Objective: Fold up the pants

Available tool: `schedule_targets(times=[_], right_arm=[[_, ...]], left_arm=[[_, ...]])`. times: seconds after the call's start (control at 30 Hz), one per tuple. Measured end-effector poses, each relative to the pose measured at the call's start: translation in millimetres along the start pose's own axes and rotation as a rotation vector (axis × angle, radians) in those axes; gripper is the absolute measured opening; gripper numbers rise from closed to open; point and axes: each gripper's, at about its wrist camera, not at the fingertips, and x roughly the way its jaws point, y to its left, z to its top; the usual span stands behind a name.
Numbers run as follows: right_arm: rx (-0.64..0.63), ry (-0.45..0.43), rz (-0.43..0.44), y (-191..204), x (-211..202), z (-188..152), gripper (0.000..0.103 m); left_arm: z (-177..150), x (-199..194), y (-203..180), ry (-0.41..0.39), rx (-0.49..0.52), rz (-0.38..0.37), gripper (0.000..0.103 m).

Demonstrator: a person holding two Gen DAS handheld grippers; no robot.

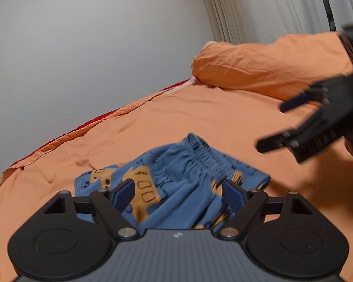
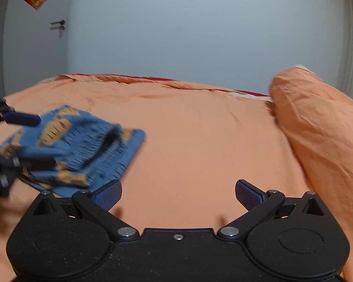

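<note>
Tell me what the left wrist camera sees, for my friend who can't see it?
Blue pants with orange pictures lie bunched on an orange bed, between the open fingers of the left gripper. The right gripper hangs open in the air at right, before an orange pillow.

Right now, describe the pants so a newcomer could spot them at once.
Start from the bed covered by the orange sheet, with an orange pillow at one end against the pale wall. The pants lie rumpled on the sheet, away from the pillow, under the left gripper, whose jaws are open. They are the only blue fabric, with an elastic gathered waistband and orange vehicle-like prints.
</note>
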Motion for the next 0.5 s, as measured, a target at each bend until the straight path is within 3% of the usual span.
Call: schedule_targets(times=[0.13, 0.2, 0.33, 0.43, 0.5], right_arm=[[0.077, 0.007, 0.168, 13.0, 25.3, 27.6, 0.101], [0.106, 0.030, 0.239, 19.4, 42.3, 39.7, 0.092], [0.136, 0.078, 0.264, 27.4, 67.7, 52.2, 0.070], [0.165, 0.119, 0.242, 29.1, 80.8, 54.7, 0.045], [0.184, 0.130, 0.222, 27.4, 83.1, 53.0, 0.033]], left_arm=[[-4.7, -0.4, -1.3, 0.021, -0.002, -0.056, 0.077], [-5.5, 2.7, -3.2, 0.034, 0.009, -0.071, 0.070], [-4.7, 13.1, -1.6, 0.077, -0.030, -0.100, 0.057], [-4.5, 15.5, 1.0, 0.085, -0.072, -0.113, 0.042], [-3.1, 14.4, 1.8, 0.085, -0.078, -0.121, 0.019]])
